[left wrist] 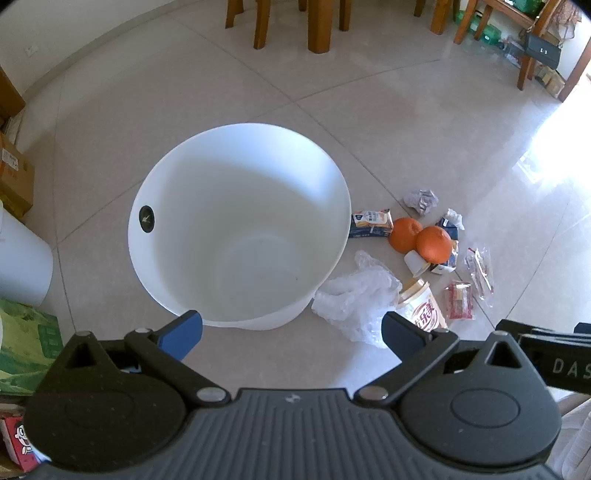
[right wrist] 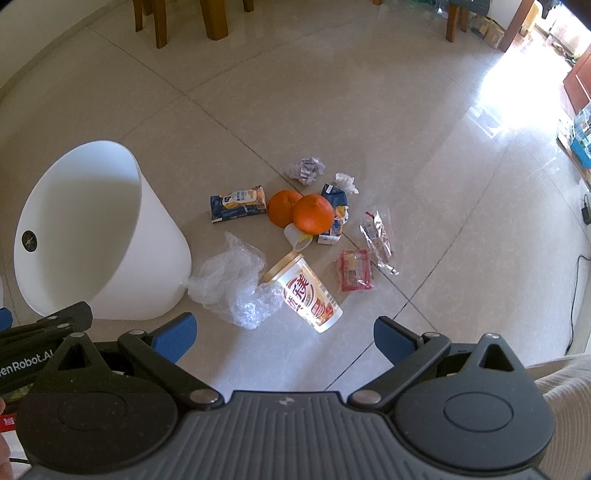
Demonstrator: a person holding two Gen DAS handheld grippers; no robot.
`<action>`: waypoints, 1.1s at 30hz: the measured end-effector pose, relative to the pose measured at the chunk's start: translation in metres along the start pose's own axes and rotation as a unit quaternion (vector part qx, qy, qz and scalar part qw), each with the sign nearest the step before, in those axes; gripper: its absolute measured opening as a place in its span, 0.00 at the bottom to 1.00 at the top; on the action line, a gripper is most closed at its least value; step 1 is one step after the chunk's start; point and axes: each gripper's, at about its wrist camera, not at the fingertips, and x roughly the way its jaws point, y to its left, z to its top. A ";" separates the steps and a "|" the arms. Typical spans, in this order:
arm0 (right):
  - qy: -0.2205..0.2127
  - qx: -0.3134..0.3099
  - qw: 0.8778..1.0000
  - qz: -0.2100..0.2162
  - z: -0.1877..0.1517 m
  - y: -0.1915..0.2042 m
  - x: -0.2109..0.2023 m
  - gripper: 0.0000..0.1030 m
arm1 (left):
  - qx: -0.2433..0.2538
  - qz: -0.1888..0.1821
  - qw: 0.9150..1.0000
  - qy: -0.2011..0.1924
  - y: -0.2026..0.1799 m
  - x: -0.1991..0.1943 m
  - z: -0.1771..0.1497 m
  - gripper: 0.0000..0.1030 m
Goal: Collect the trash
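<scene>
A white bin (left wrist: 236, 162) stands on the tiled floor with nothing inside; the right wrist view shows the bin (right wrist: 155, 243) at the left. Trash lies to its right: a crumpled clear bag (right wrist: 232, 284), a paper cup (right wrist: 306, 291) on its side, two oranges (right wrist: 299, 212), a blue snack pack (right wrist: 238, 203), a tape roll (right wrist: 297, 236), a crushed blue carton (right wrist: 338, 210), a paper ball (right wrist: 306, 170), a red wrapper (right wrist: 354, 269) and a clear wrapper (right wrist: 378, 236). My left gripper (left wrist: 291, 332) hovers open above the bin's near rim. My right gripper (right wrist: 284, 338) hangs open just short of the cup.
Wooden chair and table legs (left wrist: 319, 26) stand at the back. Cardboard boxes (left wrist: 14, 177) and a green box (left wrist: 26, 343) line the left side. Shelving with clutter (left wrist: 543, 48) fills the far right. Bright sunlight (right wrist: 517, 96) glares on the tiles at right.
</scene>
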 end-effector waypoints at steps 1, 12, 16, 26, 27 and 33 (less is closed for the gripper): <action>-0.003 -0.001 1.000 0.001 0.001 0.000 0.000 1.00 | 0.000 0.001 1.000 0.000 0.000 0.000 0.000 0.99; -0.017 -0.007 1.000 0.017 0.002 0.000 0.003 1.00 | -0.001 0.005 1.000 0.000 -0.001 0.006 0.003 0.99; -0.023 -0.016 0.999 0.021 0.003 0.002 0.004 1.00 | -0.001 0.007 1.000 0.003 -0.002 0.010 0.004 0.99; -0.043 -0.028 0.998 0.033 0.005 -0.001 0.003 1.00 | -0.015 0.002 1.000 -0.012 0.003 0.013 0.005 0.99; -0.044 -0.029 0.998 0.034 0.005 -0.002 0.003 1.00 | -0.016 0.002 1.000 -0.014 0.003 0.014 0.006 0.99; -0.058 -0.044 0.996 0.042 0.008 -0.003 0.005 1.00 | -0.024 -0.013 0.999 -0.017 0.006 0.018 0.010 0.99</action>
